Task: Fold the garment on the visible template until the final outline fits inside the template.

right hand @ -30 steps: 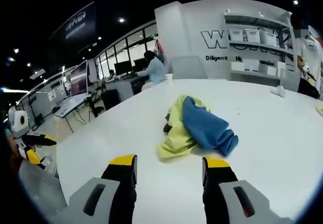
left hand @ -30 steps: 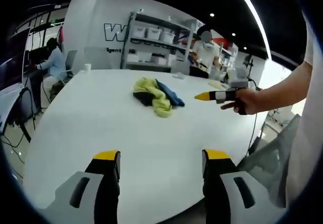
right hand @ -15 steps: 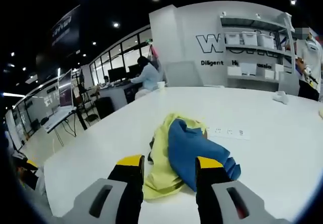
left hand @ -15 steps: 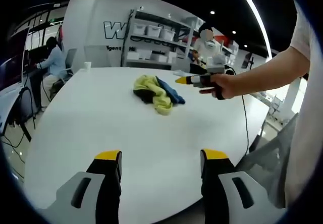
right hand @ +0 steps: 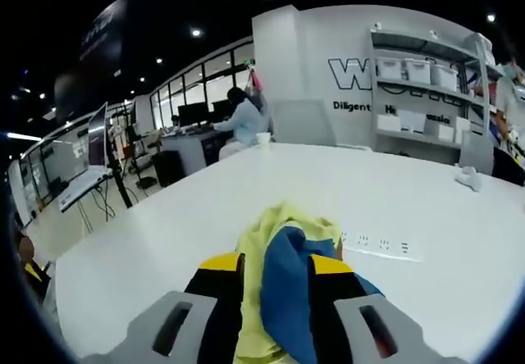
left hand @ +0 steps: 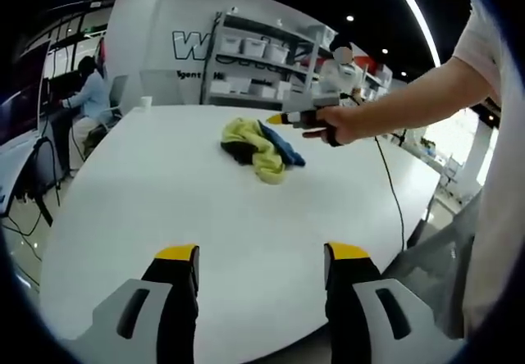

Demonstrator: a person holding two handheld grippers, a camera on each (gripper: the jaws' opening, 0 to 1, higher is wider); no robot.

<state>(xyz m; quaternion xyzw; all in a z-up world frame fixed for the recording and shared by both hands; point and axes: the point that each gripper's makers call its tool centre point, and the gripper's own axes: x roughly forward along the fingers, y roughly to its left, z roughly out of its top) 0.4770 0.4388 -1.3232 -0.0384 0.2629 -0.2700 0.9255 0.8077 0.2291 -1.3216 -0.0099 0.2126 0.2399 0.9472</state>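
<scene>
— Right gripper (right hand: pixel 275 270): what did it have?
— Its jaws stood apart with the crumpled yellow-and-blue garment (right hand: pixel 283 278) between them, toward the far edge of the white table (left hand: pixel 148 200).
— And the left gripper (left hand: pixel 258 257)?
— Spread, holding nothing, above the near edge.

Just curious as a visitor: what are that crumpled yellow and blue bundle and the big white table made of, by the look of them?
The garment looks like soft, matte cloth, perhaps knit: it lies in limp folds and bunches between the right gripper jaws. The table seems a smooth, hard surface, perhaps laminate, with a slight sheen. Neither can be told for certain.
</scene>
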